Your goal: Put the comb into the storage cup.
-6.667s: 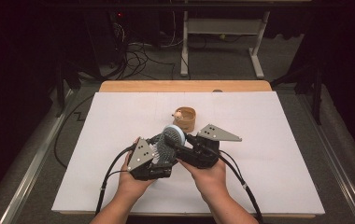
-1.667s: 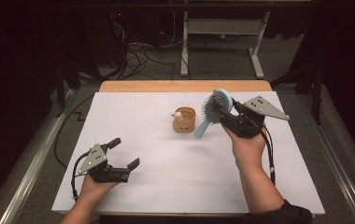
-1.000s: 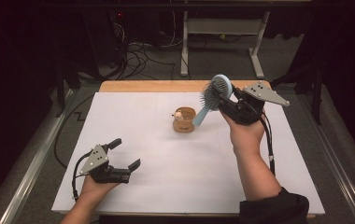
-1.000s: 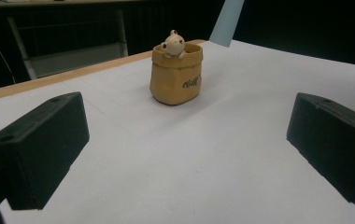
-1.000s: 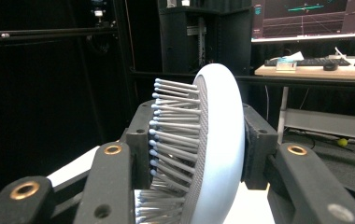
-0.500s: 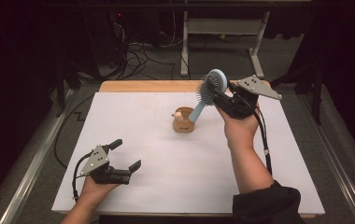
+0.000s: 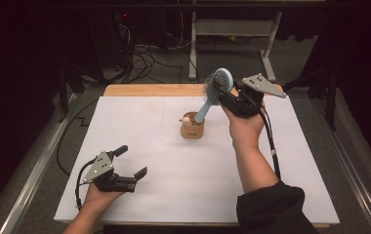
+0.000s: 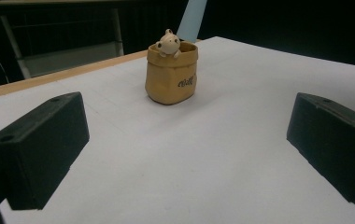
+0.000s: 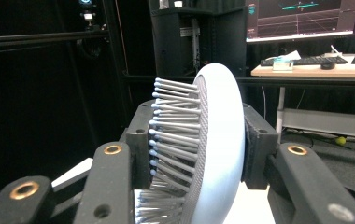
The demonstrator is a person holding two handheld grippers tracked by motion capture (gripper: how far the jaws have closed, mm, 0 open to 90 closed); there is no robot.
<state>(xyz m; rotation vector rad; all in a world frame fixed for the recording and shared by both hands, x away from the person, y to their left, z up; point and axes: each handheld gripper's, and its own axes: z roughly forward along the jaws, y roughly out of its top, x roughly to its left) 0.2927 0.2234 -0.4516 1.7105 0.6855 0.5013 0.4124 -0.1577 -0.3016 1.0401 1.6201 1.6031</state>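
Observation:
A light blue hairbrush (image 7: 215, 87) is held up at the back of the table, head high, handle slanting down towards a small tan cup (image 7: 192, 129) with a little bear figure (image 7: 187, 119) on its rim. My right gripper (image 7: 225, 95) is shut on the brush head (image 9: 203, 144), its jaws pressed on both sides. The handle tip (image 8: 190, 21) hangs just behind the cup (image 8: 172, 77) in the left gripper view. My left gripper (image 7: 132, 163) rests open at the front left of the white sheet (image 7: 149, 141), empty and aimed towards the cup.
A wooden table edge (image 7: 144, 90) runs along the back. Behind it stand a white metal frame (image 7: 232, 34) and floor cables (image 7: 139, 53). The right gripper view looks out at a desk with a keyboard (image 9: 306, 60) and a monitor (image 9: 301, 16).
The right gripper has carried the brush up and back, tilting it until the handle points down at the cup. The left gripper has stayed open at the front left.

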